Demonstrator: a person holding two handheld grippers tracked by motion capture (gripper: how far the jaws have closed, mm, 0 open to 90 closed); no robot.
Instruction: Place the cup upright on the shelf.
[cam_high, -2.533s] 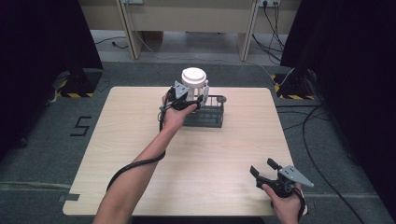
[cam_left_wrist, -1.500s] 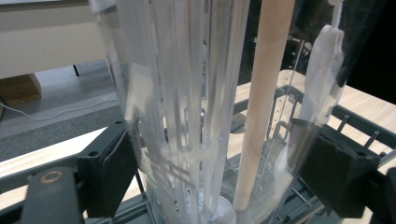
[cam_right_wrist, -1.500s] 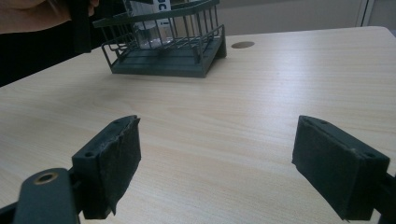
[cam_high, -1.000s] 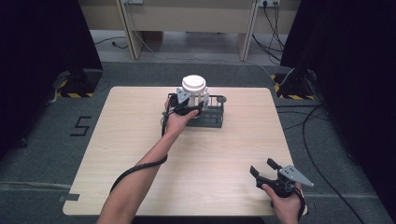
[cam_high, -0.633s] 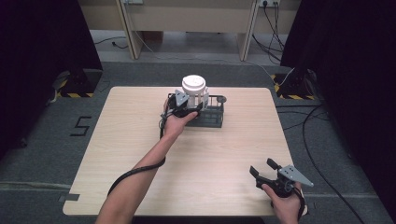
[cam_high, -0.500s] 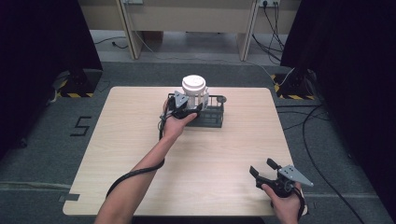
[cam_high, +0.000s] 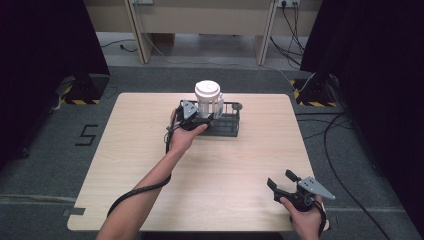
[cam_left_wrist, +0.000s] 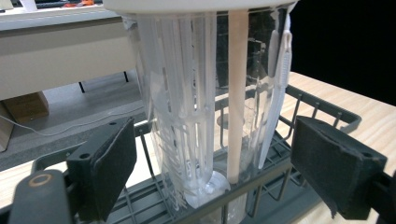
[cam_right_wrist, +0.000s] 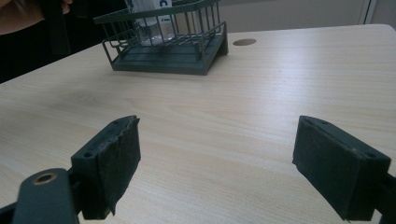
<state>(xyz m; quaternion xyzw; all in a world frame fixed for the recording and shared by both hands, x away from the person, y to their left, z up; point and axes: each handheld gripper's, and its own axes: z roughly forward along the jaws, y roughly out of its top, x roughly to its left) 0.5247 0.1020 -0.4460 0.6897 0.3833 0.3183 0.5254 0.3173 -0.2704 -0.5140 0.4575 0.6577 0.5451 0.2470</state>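
A clear plastic jar (cam_high: 208, 100) with a white lid stands upright in the left end of a dark wire basket (cam_high: 227, 127) at the table's far middle. Inside the jar (cam_left_wrist: 205, 93) are white ribbed plastic pieces and a pale rod. My left gripper (cam_high: 199, 118) is open at the basket's (cam_left_wrist: 322, 107) near left rim, one jaw on each side of the jar with a gap to it. My right gripper (cam_high: 280, 178) is open and holds nothing, low over the table near its front right edge. The right gripper view (cam_right_wrist: 229, 163) looks across bare wood to the basket (cam_right_wrist: 168, 51).
The light wood table (cam_high: 130, 150) has a round cable hole (cam_high: 237, 106) just behind the basket. Cables (cam_high: 345, 130) lie on the grey floor to the right. Desk legs (cam_high: 137, 30) stand beyond the far edge.
The jar has come down a little into the basket. My left hand has drawn slightly back toward the near side. The right gripper has barely moved.
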